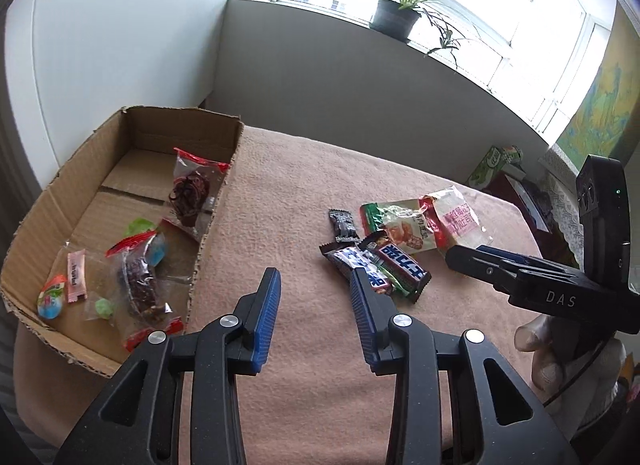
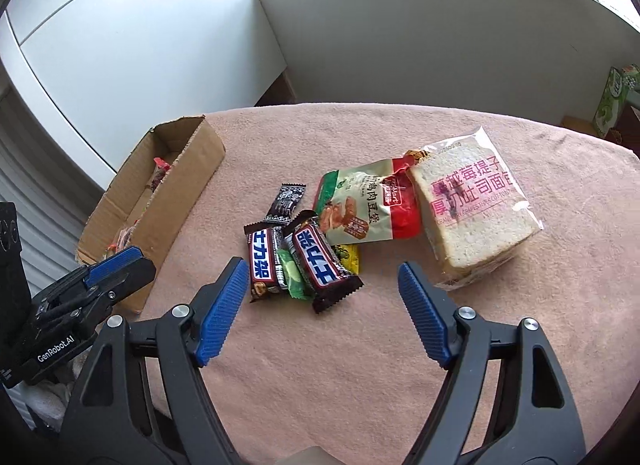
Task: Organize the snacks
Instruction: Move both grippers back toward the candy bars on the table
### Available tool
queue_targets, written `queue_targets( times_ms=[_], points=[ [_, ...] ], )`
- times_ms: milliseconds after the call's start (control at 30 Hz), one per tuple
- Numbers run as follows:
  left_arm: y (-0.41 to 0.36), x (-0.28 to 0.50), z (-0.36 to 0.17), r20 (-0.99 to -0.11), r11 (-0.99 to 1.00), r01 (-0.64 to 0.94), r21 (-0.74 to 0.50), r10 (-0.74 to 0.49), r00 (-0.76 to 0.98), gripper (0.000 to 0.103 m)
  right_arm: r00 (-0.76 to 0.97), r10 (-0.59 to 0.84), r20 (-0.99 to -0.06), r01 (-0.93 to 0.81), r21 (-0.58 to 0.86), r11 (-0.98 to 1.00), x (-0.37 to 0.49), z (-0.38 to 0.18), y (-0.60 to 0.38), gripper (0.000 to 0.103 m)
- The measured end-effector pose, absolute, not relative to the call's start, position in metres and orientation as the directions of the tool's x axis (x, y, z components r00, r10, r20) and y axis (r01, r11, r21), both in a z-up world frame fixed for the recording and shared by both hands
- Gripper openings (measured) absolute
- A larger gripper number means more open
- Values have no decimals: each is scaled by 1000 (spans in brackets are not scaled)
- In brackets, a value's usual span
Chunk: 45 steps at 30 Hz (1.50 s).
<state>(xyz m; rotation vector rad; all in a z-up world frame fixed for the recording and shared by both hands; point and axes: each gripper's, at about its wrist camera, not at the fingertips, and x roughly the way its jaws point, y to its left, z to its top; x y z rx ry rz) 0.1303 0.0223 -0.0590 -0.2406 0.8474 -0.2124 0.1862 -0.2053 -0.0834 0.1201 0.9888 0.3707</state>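
Both the left gripper (image 1: pixel 316 285) and right gripper (image 2: pixel 322 277) stood spread, empty. Snack bars (image 2: pixel 296 261) lay mid-frame on the cloth (image 2: pixel 320 365); the cardboard box (image 1: pixel 212 201), left, held perhaps six packets.

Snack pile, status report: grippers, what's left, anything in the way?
Left gripper and right gripper open, empty. Chocolate bars, bread pack on the cloth; cardboard box partly filled. No obstruction seen.

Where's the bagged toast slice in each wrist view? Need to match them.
Left wrist: bagged toast slice right of centre, behind the right gripper's fingers.
Right wrist: bagged toast slice right of centre, beyond the right-hand finger.
Shared landmark: the green-and-red snack bag lying against its left edge.
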Motion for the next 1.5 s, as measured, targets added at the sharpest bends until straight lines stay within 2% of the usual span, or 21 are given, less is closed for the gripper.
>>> queue_targets(
  times_ms=[67,500,800,1200,1233,1300,1500],
  points=[
    [8,138,-65,-727,948,100,-303,-298,618,43,491,354,-796,-242,267,933,187,-88,-214,80],
    [-25,174,-93,-773,936,75,-344,-327,543,44,476,359,-803,-260,261,930,192,-105,-216,79],
    [-33,180,-104,-792,947,82,-310,-305,529,44,475,333,-815,-276,221,935,195,-109,-214,69],
    [-21,177,-108,-796,961,63,-268,-258,548,43,476,290,-831,-359,117,926,199,-117,-181,68],
    [-18,177,-109,-796,960,59,-272,-259,547,43,479,278,-833,-362,101,927,200,-118,-178,67],
    [-15,178,-110,-795,953,59,-298,-282,537,43,481,261,-837,-359,84,930,200,-120,-175,60],
    [-17,184,-108,-793,946,61,-318,-301,530,41,491,242,-837,-368,53,928,194,-119,-178,59]
  ],
)
